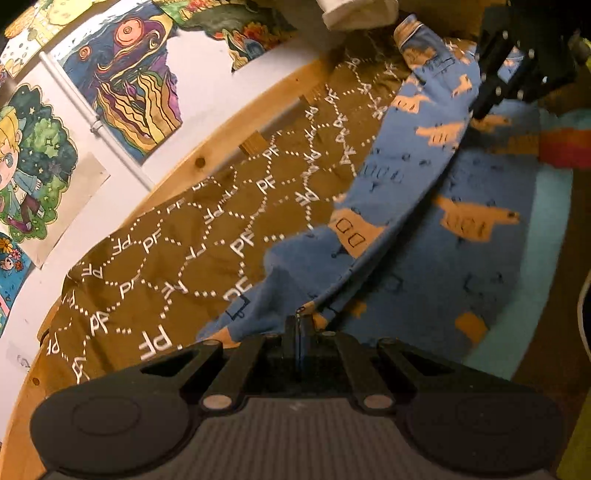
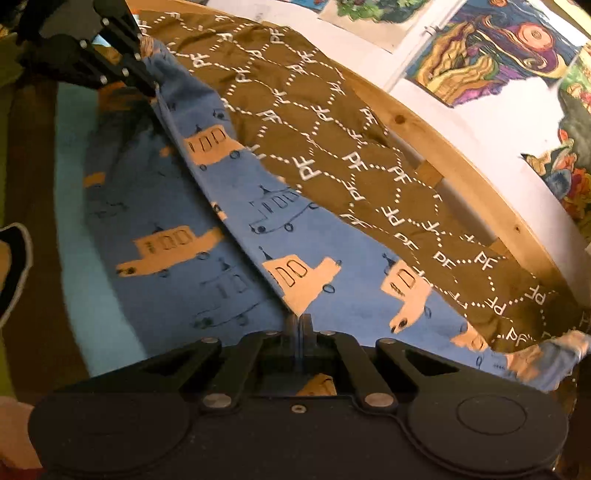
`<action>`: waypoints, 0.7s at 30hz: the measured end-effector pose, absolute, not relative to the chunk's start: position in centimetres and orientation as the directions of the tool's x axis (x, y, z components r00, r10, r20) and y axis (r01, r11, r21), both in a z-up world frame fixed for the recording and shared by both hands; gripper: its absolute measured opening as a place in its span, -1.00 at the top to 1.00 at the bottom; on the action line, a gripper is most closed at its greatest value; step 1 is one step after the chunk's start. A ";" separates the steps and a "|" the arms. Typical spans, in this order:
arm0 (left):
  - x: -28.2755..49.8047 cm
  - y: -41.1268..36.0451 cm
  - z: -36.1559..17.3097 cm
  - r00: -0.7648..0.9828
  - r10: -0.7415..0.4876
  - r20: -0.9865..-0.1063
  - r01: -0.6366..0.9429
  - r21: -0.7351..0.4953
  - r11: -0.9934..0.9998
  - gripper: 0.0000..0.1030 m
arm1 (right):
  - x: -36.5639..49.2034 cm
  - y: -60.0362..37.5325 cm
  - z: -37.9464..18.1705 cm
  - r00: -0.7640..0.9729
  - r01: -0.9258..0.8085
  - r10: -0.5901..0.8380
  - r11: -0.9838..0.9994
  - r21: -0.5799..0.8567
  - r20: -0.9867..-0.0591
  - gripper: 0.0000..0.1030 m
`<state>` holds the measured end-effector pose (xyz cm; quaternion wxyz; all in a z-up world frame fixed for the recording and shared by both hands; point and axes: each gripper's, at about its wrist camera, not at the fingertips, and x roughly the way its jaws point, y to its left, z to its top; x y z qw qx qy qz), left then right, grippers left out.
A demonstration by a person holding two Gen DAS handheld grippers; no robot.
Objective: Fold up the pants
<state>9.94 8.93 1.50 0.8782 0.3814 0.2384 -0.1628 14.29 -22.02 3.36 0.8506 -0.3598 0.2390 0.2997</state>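
Note:
The blue pants [image 1: 424, 206] with orange vehicle prints lie on a light blue sheet [image 1: 546, 258]. One edge is lifted and pulled taut between both grippers. My left gripper [image 1: 299, 319] is shut on that edge at the bottom of the left wrist view. It also shows at the top left of the right wrist view [image 2: 154, 91]. My right gripper [image 2: 300, 318] is shut on the other end of the same pants [image 2: 177, 206] edge. In the left wrist view the right gripper [image 1: 478, 112] pinches the cloth at the upper right.
A brown quilt [image 1: 184, 240] with white "PF" lettering lies beside the pants, toward the wall [image 2: 332, 129]. A wooden bed rail [image 1: 207, 155] borders it, with colourful drawings [image 1: 129, 74] on the white wall behind. A white folded item [image 1: 354, 14] sits at the far end.

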 end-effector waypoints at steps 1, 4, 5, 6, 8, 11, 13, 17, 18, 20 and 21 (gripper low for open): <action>9.7 9.2 1.5 0.828 -0.107 -0.550 0.473 0.584 0.660 0.99 | 13.7 -21.9 3.6 0.702 -0.689 0.346 0.551 -0.472 -0.622 1.00; 9.0 9.5 1.3 0.811 -0.115 -0.574 0.503 0.582 0.639 1.00 | 12.2 -21.8 3.8 0.696 -0.704 0.358 0.513 -0.491 -0.622 1.00; 8.8 9.4 1.0 0.805 -0.112 -0.582 0.512 0.587 0.628 1.00 | 11.8 -21.8 3.7 0.684 -0.714 0.357 0.507 -0.483 -0.637 1.00; 8.5 9.3 0.6 0.799 -0.110 -0.591 0.522 0.590 0.616 1.00 | 11.5 -21.7 3.4 0.673 -0.721 0.353 0.507 -0.472 -0.649 1.00; 8.1 9.2 -0.4 0.782 -0.103 -0.615 0.545 0.594 0.592 0.99 | 10.8 -21.6 2.6 0.650 -0.739 0.345 0.494 -0.458 -0.677 1.00; 8.0 9.3 -0.9 0.776 -0.099 -0.622 0.551 0.593 0.587 0.99 | 10.0 -21.2 1.6 0.621 -0.760 0.336 0.482 -0.437 -0.709 1.00; 7.9 9.6 -0.5 0.775 -0.113 -0.622 0.551 0.576 0.604 0.99 | 9.6 -21.1 1.8 0.615 -0.763 0.337 0.482 -0.431 -0.713 1.00; 7.9 10.0 -0.2 0.753 -0.129 -0.646 0.576 0.551 0.604 0.99 | 8.8 -21.2 2.5 0.618 -0.763 0.341 0.476 -0.437 -0.708 1.00; 8.0 9.9 -0.6 0.734 -0.130 -0.667 0.597 0.541 0.593 0.99 | 8.9 -21.3 2.4 0.615 -0.765 0.335 0.474 -0.436 -0.714 1.00; 8.2 9.5 -1.5 0.712 -0.120 -0.692 0.615 0.532 0.582 0.92 | 9.1 -21.2 1.8 0.607 -0.767 0.319 0.475 -0.432 -0.728 1.00; 8.3 9.4 -1.8 0.699 -0.117 -0.705 0.625 0.524 0.579 0.89 | 9.2 -21.1 1.3 0.602 -0.767 0.313 0.483 -0.422 -0.735 1.00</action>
